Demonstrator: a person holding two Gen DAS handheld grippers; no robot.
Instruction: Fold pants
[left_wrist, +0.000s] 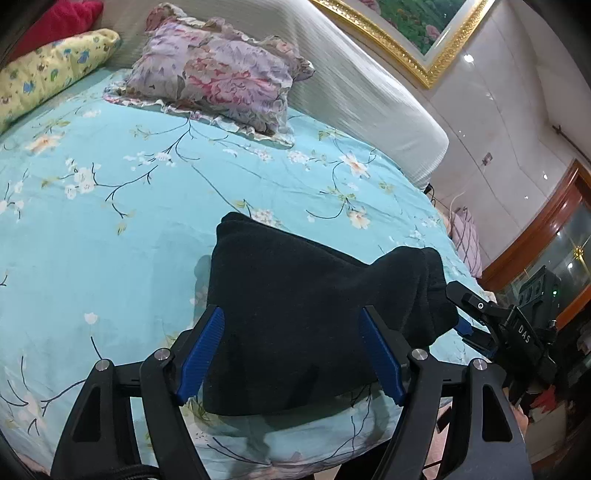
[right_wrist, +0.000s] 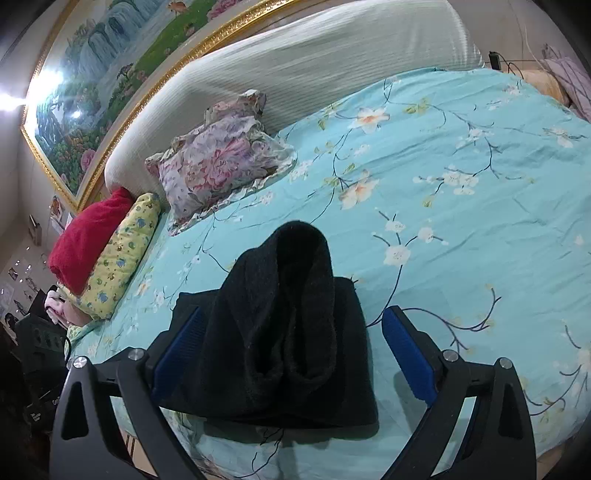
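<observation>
I see one pair of black fleece pants (left_wrist: 295, 314), thick and fuzzy, folded into a squat bundle near the edge of the bed's turquoise floral sheet (left_wrist: 129, 229). My left gripper (left_wrist: 291, 354) is spread wide, its two ribbed blue pads either side of the bundle, gripping nothing. My right gripper (right_wrist: 295, 354) is likewise released, jaws apart around a raised fold of the pants. I count three cushions at the ribbed white headboard (right_wrist: 295, 62): one ruffled floral pillow (right_wrist: 218, 166), one yellow patterned bolster (right_wrist: 122, 254), one red plush cushion (right_wrist: 88, 240).
</observation>
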